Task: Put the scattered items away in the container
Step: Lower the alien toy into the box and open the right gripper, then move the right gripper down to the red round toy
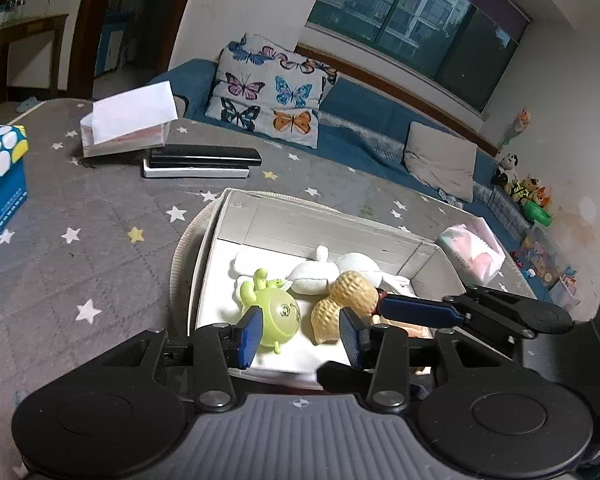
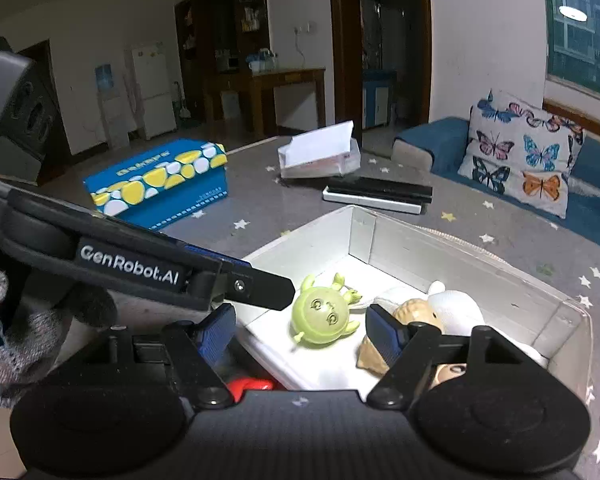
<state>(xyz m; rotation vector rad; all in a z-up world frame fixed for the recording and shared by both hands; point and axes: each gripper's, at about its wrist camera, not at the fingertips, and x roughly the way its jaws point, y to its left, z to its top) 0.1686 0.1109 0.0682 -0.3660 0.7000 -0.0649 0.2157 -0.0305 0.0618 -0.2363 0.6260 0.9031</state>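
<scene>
A white cardboard box (image 1: 320,216) (image 2: 440,240) sits on the grey star-patterned cloth. Inside lie a green turtle toy (image 1: 276,308) (image 2: 324,316), a tan peanut toy (image 1: 344,304) (image 2: 412,312) and a white plush toy (image 1: 332,272) (image 2: 456,308). My left gripper (image 1: 300,334) is open and empty above the box's near edge, over the turtle and peanut. My right gripper (image 2: 304,330) is open and empty above the same box. The right gripper's fingers (image 1: 420,308) reach in from the right in the left wrist view; the left gripper's body (image 2: 140,268) shows at left in the right wrist view. A red item (image 2: 248,386) peeks out below the right gripper.
A blue and yellow tissue box (image 2: 160,180) (image 1: 0,184), a small open white box (image 1: 128,124) (image 2: 320,156) and black and white flat remotes (image 1: 200,162) (image 2: 380,194) lie on the cloth. A pink-white packet (image 1: 472,252) lies right of the box. A sofa with a butterfly cushion (image 1: 272,92) stands behind.
</scene>
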